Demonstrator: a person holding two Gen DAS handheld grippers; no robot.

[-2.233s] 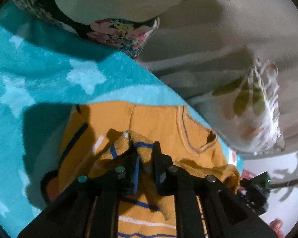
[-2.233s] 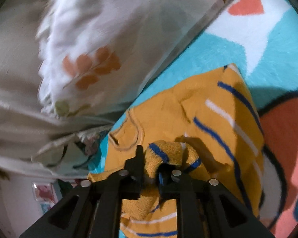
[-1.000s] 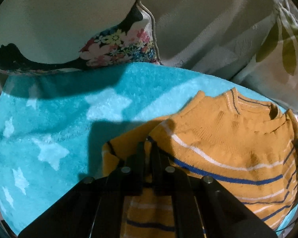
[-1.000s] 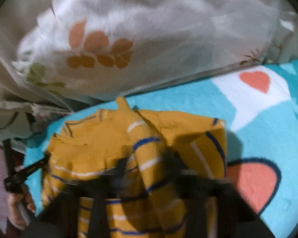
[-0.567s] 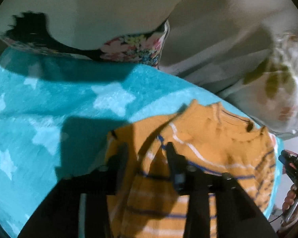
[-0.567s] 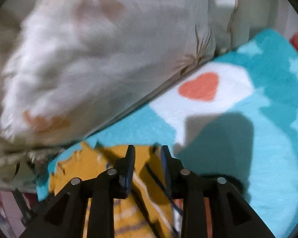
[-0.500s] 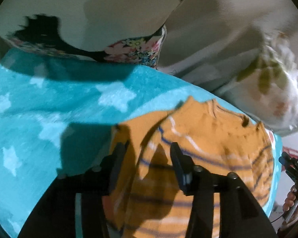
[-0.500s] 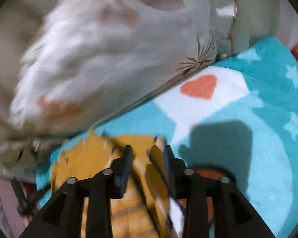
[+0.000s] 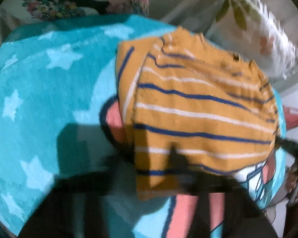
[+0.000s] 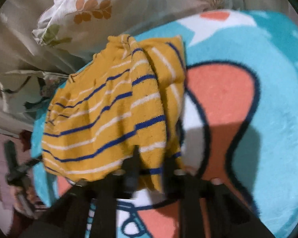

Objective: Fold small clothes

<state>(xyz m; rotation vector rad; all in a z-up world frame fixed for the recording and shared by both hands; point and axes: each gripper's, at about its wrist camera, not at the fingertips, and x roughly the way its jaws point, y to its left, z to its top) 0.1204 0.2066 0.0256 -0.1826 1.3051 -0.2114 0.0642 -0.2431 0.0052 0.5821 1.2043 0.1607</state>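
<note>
The striped sweater is lying folded at frame centre on the blanket. The left hand-held gripper and the right hand-held gripper have just been closing, each clamping the sweater's lower hem.

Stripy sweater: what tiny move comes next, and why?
Probably lift the near hem of the sweater toward its collar. The right tool and left tool have just been closing there, cloth between the right's jaws; the left is blurred. Sleeves lie folded in.

It was a home bedroom — a leaf-print pillow lay just behind the star-patterned fleece blanket.
</note>
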